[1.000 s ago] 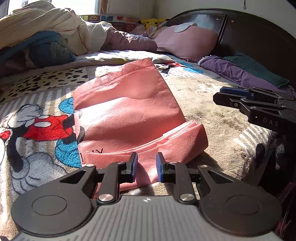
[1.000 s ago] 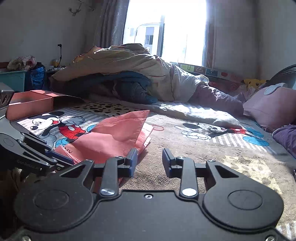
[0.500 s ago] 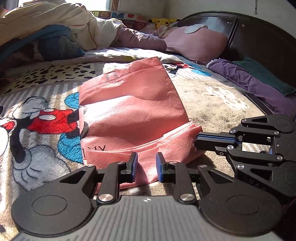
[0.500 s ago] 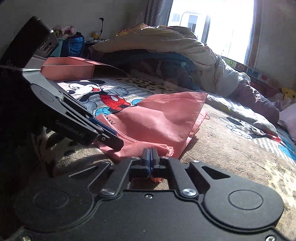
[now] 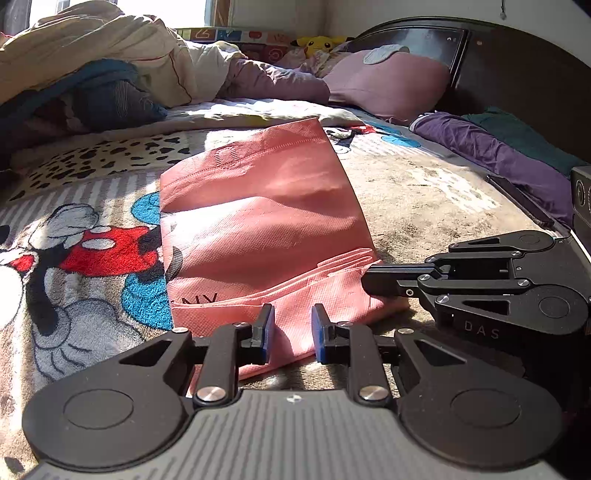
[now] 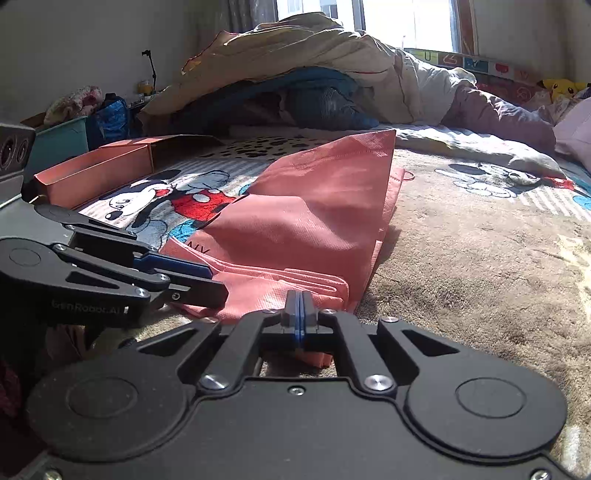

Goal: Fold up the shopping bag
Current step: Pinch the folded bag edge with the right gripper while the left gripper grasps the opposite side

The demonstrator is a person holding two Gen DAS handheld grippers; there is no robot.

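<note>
Left wrist view: we see the pink shopping bag [image 5: 258, 229] lying flat on the cartoon-print blanket [image 5: 85, 258], running from centre frame toward 12 o'clock, its folded layers stacked at the near end. The left gripper [image 5: 293, 334] sits at 6 o'clock with its blue pads a narrow gap apart; the bag's near edge shows through that gap, but we cannot tell whether the pads press on the fabric. The right gripper [image 5: 369, 284] enters from 3 o'clock, its fingers drawn together, tips touching the bag's near right corner; from this side we cannot confirm that cloth lies between them. A pink pillow [image 5: 388, 85] lies at 1 o'clock against the dark headboard [image 5: 517, 74]; a heap of bedding [image 5: 110, 74] sits at 11 o'clock; purple cloth [image 5: 491, 151] lies at 2 o'clock. Right wrist view: we note the right gripper [image 6: 300, 314] at 6 o'clock with its pads pressed fully together, sitting over the bag's [image 6: 314, 221] near corner; pink fabric shows just past and beneath the tips, yet nothing visible sits between the pads. The left gripper [image 6: 210, 280] reaches in from 9 o'clock, one blue pad above and one dark finger below the bag's near edge. An open orange box [image 6: 99, 173] rests at 10 o'clock. The bedding heap [image 6: 295, 81] fills 12 o'clock below a bright window [image 6: 388, 18].
</note>
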